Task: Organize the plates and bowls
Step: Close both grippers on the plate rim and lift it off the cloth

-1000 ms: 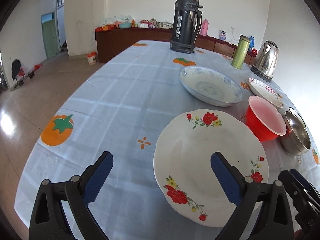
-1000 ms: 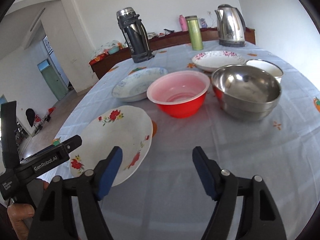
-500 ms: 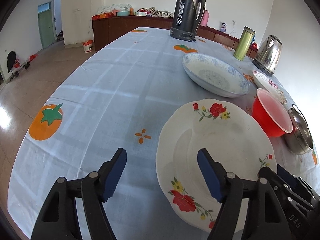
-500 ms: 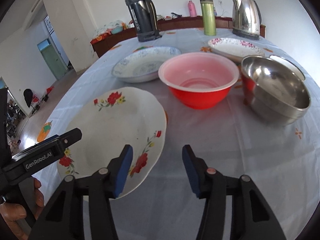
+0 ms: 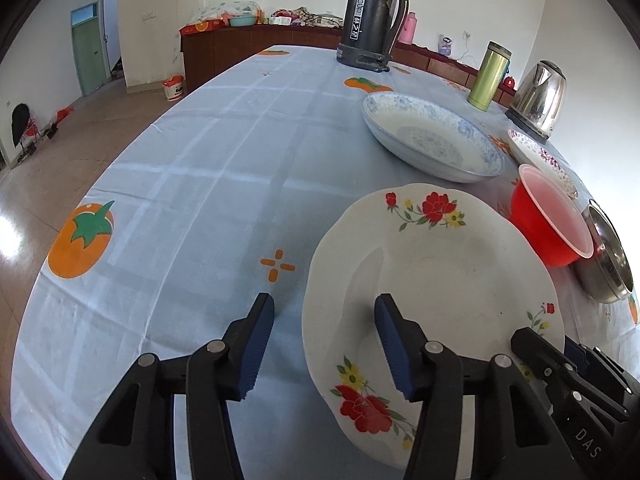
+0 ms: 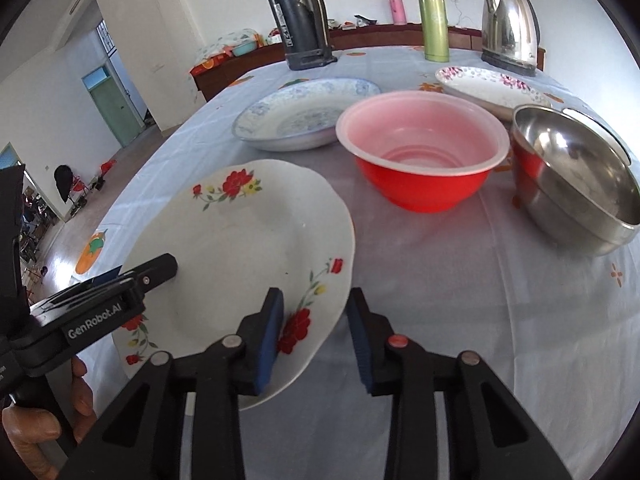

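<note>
Left gripper: jaws apart at the bottom of the left view, straddling the near left rim of the flower plate; one blue pad sits over the cloth, the other over the plate's well. Contact with the rim cannot be told.
Right gripper: jaws apart, narrower, at the bottom centre of the right view, straddling the plate's right rim; one pad over the plate, the other over the cloth beside it.
Flower plate: white with red flowers, lower right of the left view, lower left of the right view, on the table.
Red bowl: just beyond the plate, centre of the right view; right edge of the left view.
Steel bowl: beside the red bowl, at the right edge.
Blue plate: deep, upper right of the left view, behind the flower plate.
Pink plate: upper right of the right view, behind the bowls.
Flask: dark, upright, top centre.
Green cup: upright, beside the kettle.
Cloth: pale blue, orange fruit prints.
</note>
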Demonstrator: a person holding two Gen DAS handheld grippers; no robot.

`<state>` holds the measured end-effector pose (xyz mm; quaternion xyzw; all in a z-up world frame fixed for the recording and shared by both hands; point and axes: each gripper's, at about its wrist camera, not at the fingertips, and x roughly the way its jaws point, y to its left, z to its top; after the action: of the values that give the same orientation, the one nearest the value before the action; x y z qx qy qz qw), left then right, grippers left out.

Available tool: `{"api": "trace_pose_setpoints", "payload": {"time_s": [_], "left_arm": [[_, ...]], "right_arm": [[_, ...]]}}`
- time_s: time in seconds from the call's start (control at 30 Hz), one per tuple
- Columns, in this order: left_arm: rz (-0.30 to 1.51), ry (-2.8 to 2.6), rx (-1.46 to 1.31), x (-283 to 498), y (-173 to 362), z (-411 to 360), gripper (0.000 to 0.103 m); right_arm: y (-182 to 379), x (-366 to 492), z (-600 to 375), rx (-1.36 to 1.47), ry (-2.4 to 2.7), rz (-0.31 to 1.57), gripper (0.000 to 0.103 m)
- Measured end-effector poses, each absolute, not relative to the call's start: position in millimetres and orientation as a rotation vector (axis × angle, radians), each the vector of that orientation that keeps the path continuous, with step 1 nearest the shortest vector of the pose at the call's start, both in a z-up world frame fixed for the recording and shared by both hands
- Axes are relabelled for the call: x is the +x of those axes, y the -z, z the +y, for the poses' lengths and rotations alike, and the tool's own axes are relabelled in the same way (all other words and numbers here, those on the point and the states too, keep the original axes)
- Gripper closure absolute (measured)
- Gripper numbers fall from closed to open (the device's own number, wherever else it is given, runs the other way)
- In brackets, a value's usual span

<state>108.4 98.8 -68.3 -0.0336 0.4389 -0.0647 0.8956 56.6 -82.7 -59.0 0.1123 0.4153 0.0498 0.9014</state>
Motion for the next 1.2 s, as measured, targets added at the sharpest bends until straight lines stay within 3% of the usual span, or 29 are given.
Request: {"api": "trace_pose_setpoints", "payload": {"time_s": [0.1, 0.23, 1.2], "left_arm": [[0.906, 0.133, -0.062, 109, 68, 97, 0.049], [0.902, 0.164, -0.066, 108, 68, 92, 0.063], [0.842, 0.191, -0.117, 107, 54, 103, 0.063]], "right_arm": [[59, 58, -82, 0.228, -0.11, 0.859, 0.073], [60, 57, -77, 0.219, -0.123, 0.854, 0.077], [44, 54, -71, 0.194, -0.184, 0.78, 0.079]]}}
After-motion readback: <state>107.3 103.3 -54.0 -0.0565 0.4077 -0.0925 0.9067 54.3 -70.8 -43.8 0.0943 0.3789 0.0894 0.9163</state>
